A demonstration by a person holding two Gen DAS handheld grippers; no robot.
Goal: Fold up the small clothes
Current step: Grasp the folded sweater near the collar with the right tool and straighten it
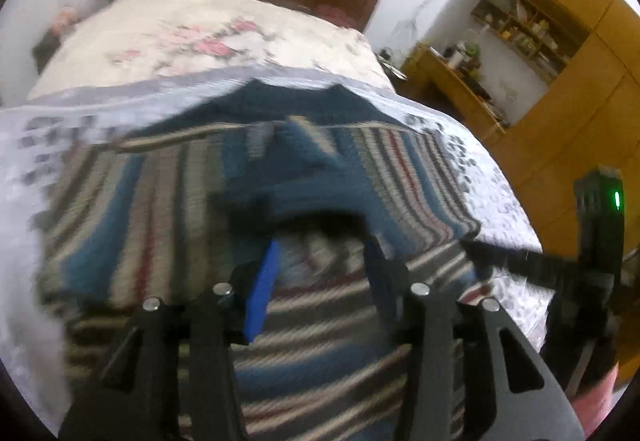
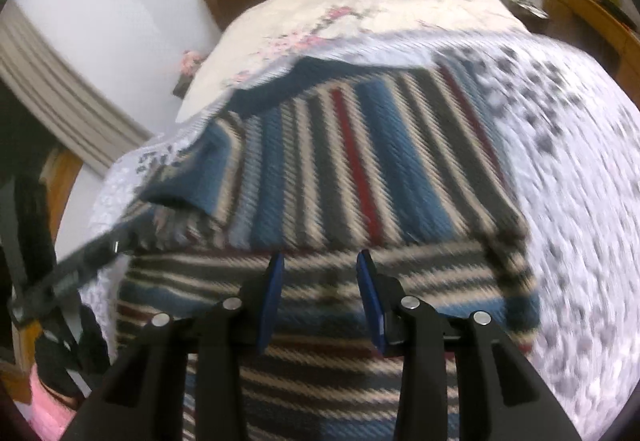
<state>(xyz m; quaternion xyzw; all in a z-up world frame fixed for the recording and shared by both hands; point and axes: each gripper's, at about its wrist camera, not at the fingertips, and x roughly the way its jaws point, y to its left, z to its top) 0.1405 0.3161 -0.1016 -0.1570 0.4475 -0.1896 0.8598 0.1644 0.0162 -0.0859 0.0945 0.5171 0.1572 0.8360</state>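
Gaping fingers [image 2: 320, 273] seemingly above sweater [image 2: 360, 161]

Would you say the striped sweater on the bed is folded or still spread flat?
Partly folded: the striped sweater has a flap with crosswise stripes lying over its near part.

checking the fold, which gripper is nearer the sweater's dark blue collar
Left. The left gripper hovers open just below the collar of the striped sweater; the right gripper sits open over a striped fold, away from it.
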